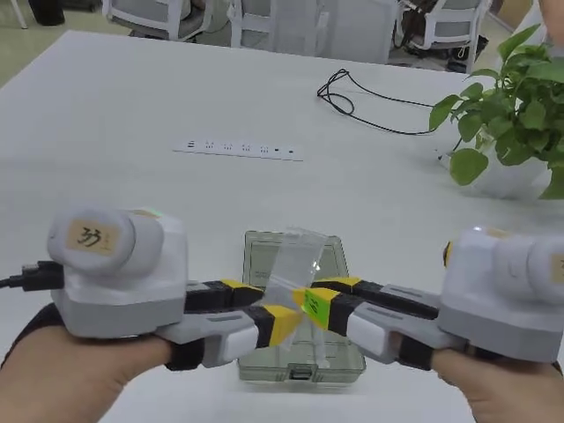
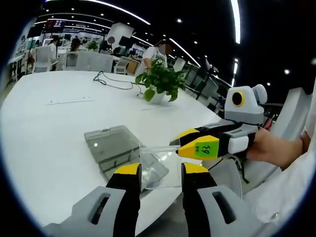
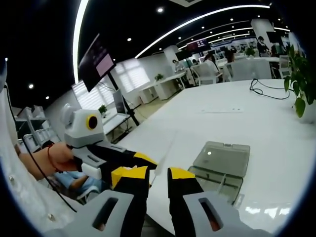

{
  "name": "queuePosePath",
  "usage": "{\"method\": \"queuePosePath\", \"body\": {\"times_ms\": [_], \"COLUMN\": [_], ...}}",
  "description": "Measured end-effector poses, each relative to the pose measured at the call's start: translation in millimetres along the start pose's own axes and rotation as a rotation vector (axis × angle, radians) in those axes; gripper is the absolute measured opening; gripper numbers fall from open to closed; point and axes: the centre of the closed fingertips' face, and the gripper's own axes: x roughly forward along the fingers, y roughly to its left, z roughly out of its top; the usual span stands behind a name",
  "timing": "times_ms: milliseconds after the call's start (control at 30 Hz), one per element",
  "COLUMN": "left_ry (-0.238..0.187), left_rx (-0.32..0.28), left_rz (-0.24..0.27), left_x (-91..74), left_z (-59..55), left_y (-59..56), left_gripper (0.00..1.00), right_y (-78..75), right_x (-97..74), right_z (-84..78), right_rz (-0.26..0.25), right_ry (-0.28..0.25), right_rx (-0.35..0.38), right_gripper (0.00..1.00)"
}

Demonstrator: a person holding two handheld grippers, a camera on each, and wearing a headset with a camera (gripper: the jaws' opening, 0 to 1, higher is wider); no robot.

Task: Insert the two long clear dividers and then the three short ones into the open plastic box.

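Observation:
An open clear plastic box lies on the white table just in front of me, its lid flat behind its base; it also shows in the left gripper view and the right gripper view. A clear divider hangs tilted above the box. My right gripper comes in from the right and is shut on the divider's edge. My left gripper faces it from the left, jaws open, with the divider's near end lying between them. The two grippers' tips nearly meet.
A white power strip lies on the table beyond the box. A black cable loops at the back right, next to a potted plant. Office chairs stand along the far edge.

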Motion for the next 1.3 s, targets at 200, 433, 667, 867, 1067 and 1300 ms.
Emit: {"method": "queuePosePath", "body": {"times_ms": [200, 433, 667, 867, 1067, 1300], "left_ry": [0.008, 0.005, -0.014, -0.020, -0.016, -0.014], "left_rx": [0.017, 0.021, 0.016, 0.021, 0.052, 0.076], "left_rz": [0.002, 0.006, 0.013, 0.008, 0.002, 0.003], "left_x": [-0.6, -0.1, 1.3, 0.6, -1.4, -6.8], "left_z": [-0.5, 1.1, 4.5, 4.9, 0.3, -5.3], "left_y": [0.6, -0.3, 1.5, 1.7, 3.1, 9.1], "left_gripper": [0.30, 0.30, 0.27, 0.28, 0.31, 0.37], "right_y": [0.6, -1.0, -3.2, -2.5, -0.1, -3.8], "right_x": [1.9, 2.4, 2.9, 4.6, 6.9, 8.3], "right_z": [1.2, 1.0, 4.5, 3.6, 7.8, 13.6], "right_rz": [-0.005, -0.033, -0.063, -0.065, -0.061, -0.078], "right_ry": [-0.003, -0.010, -0.018, -0.004, 0.006, 0.005], "right_rx": [0.025, 0.054, 0.085, 0.084, 0.075, 0.074], "right_gripper": [0.11, 0.08, 0.06, 0.06, 0.06, 0.06]}}
